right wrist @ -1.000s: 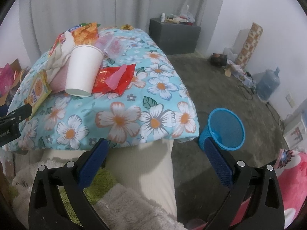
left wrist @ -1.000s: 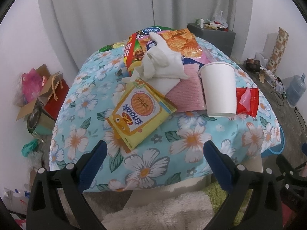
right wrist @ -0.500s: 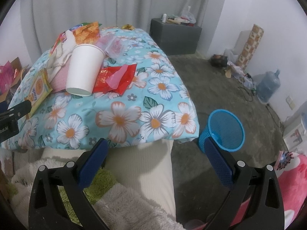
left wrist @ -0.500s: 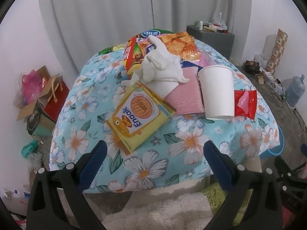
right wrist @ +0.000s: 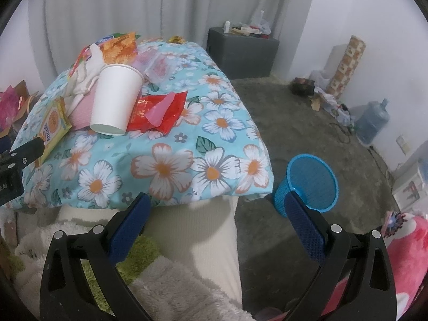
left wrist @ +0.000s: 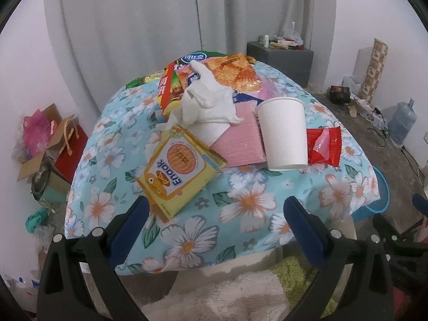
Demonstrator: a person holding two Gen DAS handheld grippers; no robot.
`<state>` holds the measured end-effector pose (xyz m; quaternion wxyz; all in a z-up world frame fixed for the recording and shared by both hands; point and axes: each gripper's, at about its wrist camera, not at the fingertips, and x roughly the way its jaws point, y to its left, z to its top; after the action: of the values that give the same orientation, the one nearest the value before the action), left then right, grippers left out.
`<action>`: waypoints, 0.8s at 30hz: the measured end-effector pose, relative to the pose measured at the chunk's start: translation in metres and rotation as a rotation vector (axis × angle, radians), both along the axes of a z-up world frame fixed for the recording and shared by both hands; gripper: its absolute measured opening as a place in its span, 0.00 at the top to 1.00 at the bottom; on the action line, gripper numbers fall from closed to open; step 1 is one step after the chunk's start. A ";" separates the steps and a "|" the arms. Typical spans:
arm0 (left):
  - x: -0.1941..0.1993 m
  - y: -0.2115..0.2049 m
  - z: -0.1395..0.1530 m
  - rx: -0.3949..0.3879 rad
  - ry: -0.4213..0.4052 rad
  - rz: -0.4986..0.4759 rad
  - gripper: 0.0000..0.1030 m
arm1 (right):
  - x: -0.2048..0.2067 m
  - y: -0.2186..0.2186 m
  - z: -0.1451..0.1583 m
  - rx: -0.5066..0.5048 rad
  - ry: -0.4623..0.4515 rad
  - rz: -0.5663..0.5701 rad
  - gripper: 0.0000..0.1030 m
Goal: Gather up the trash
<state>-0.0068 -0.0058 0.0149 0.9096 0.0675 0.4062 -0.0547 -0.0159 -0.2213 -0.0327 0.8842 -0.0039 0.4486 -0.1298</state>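
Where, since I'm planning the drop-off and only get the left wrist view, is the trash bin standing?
Observer: The blue mesh bin stands upright on the floor, just past the near right corner of the flowered cloth.
Operator: Anything in it already?
Observer: From the right wrist view I see only mesh inside, no trash.
Operator: Is the right gripper free to carry?
Observer: Yes. The right gripper is open with nothing between its fingers, pointing between the cloth's corner and the bin.
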 end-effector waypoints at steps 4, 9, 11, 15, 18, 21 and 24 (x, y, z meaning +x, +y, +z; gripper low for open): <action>-0.001 -0.001 0.000 0.001 0.002 0.000 0.04 | 0.000 0.000 0.000 0.003 -0.002 0.001 0.07; -0.001 -0.002 0.000 0.001 0.004 -0.001 0.04 | 0.001 0.000 0.001 -0.003 -0.004 0.002 0.07; -0.001 -0.002 0.000 0.001 0.005 0.000 0.04 | 0.000 0.001 0.001 -0.001 -0.005 0.002 0.07; -0.002 -0.003 -0.001 0.004 0.010 -0.001 0.04 | 0.001 0.001 0.001 -0.002 -0.005 0.002 0.07; -0.001 -0.002 -0.001 0.004 0.011 -0.002 0.04 | 0.001 0.001 0.001 -0.003 -0.006 0.004 0.07; -0.001 -0.002 -0.002 0.005 0.017 -0.001 0.04 | 0.001 0.001 0.001 -0.001 -0.007 0.003 0.07; 0.000 -0.001 -0.002 0.006 0.020 0.000 0.04 | 0.001 0.001 0.001 -0.001 -0.006 0.003 0.07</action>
<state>-0.0071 -0.0073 0.0125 0.9054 0.0696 0.4153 -0.0539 -0.0146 -0.2205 -0.0314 0.8858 -0.0044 0.4458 -0.1287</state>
